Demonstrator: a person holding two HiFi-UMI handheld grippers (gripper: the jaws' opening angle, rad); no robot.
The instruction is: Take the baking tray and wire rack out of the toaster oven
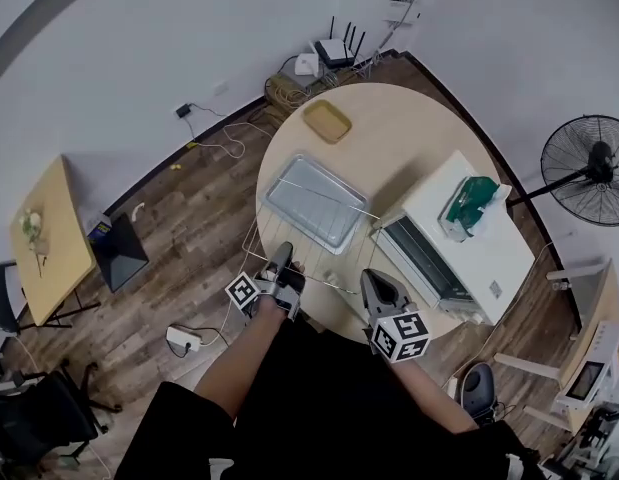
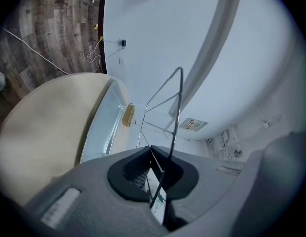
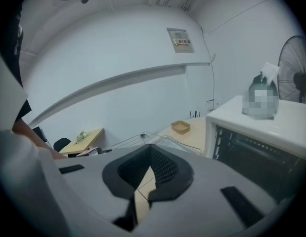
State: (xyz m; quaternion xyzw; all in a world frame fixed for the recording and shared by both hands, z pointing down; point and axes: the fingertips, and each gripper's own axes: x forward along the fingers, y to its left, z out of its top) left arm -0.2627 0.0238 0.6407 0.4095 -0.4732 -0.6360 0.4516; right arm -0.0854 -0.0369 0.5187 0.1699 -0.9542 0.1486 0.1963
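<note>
I hold the wire rack (image 1: 334,288) level over the near side of the round table (image 1: 409,128), one gripper at each near corner. My left gripper (image 1: 279,264) is shut on the rack's thin rim wire (image 2: 178,98), which runs straight through the closed jaws (image 2: 153,154). My right gripper (image 1: 381,294) is shut on the rim too, a thin wire crossing its jaws (image 3: 151,152), with the rack (image 3: 160,139) stretching ahead. The silver baking tray (image 1: 314,204) lies on the table, under the rack's far part. The white toaster oven (image 1: 444,253) stands at the right with its dark cavity (image 3: 256,147) showing.
A green tissue box (image 1: 472,202) sits on top of the oven. A small yellow tray (image 1: 327,121) rests at the table's far edge. A standing fan (image 1: 587,158) is at the right, and cables and a power strip (image 1: 182,340) lie on the wooden floor.
</note>
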